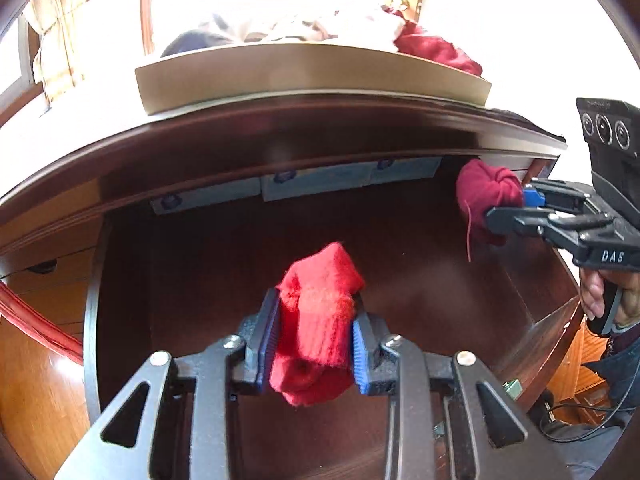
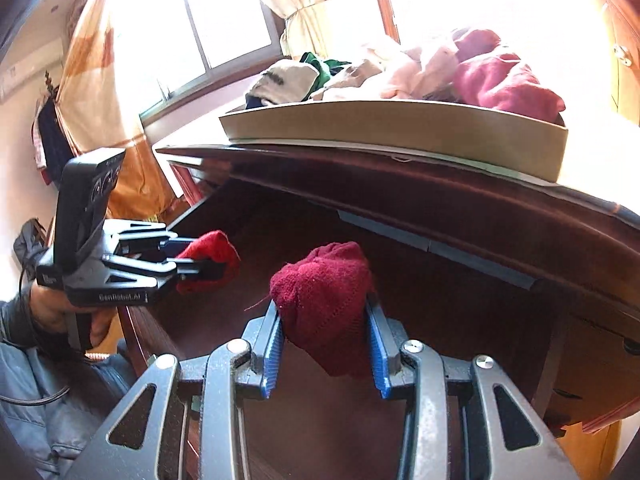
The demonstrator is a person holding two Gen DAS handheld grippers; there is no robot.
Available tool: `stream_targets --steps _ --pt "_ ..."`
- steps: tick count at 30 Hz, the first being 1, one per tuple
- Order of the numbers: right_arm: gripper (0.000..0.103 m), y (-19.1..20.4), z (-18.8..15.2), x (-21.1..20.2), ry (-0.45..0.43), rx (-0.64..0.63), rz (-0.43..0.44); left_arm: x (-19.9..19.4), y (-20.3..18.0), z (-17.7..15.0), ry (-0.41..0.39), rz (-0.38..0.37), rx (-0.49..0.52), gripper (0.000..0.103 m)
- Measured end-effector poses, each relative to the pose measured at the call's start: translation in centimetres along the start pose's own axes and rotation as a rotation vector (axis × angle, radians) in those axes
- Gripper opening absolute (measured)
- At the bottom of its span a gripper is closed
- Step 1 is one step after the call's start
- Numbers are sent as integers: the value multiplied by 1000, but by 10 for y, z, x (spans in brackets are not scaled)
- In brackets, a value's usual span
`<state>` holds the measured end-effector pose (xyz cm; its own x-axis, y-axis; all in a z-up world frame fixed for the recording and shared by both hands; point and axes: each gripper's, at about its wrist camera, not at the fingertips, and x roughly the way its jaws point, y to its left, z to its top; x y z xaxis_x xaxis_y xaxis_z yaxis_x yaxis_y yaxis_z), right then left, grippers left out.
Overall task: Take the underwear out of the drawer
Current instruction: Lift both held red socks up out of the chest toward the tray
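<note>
Sunlit bedroom, open drawer (image 1: pixel 280 240) below: my left hand-held gripper (image 1: pixel 314 334) pinches bright red underwear (image 1: pixel 316 320), my right hand-held gripper (image 2: pixel 326 334) the maroon underwear (image 2: pixel 324 296). Both soft, light, bunched; grip mid-bundle.

the right gripper (image 2: pixel 326 344) clamps a bunched dark red knit garment (image 2: pixel 324 300) between its blue pads, above the dark wooden drawer (image 2: pixel 460 300); to its left, the left gripper (image 2: pixel 208 258) pinches a brighter red cloth bundle (image 2: pixel 212 248).

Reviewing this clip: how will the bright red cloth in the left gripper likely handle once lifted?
Probably floppy: the bright red cloth bunches and droops below the left gripper. Likely light, since the pinch alone carries it. Its fuzzy knit probably resists slipping from the ribbed pads.
</note>
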<state>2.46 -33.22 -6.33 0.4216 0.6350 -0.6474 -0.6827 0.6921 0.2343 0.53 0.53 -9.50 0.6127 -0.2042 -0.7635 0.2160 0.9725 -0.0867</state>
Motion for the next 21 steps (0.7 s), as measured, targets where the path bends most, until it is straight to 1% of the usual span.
stream_targets --steps 5,7,14,21 --pt "40 -3 -2 -16 -44 -8 -4 -5 -4 -1 -41 26 6 30" --pt "40 1 -3 -16 -69 -17 -6 -2 -11 1 -56 39 8 30" --pt "40 9 -4 -24 -141 -47 -31 -14 -15 0 -107 64 21 30" --pt "40 17 -2 -26 -182 -74 -40 -21 -15 3 -151 79 18 30"
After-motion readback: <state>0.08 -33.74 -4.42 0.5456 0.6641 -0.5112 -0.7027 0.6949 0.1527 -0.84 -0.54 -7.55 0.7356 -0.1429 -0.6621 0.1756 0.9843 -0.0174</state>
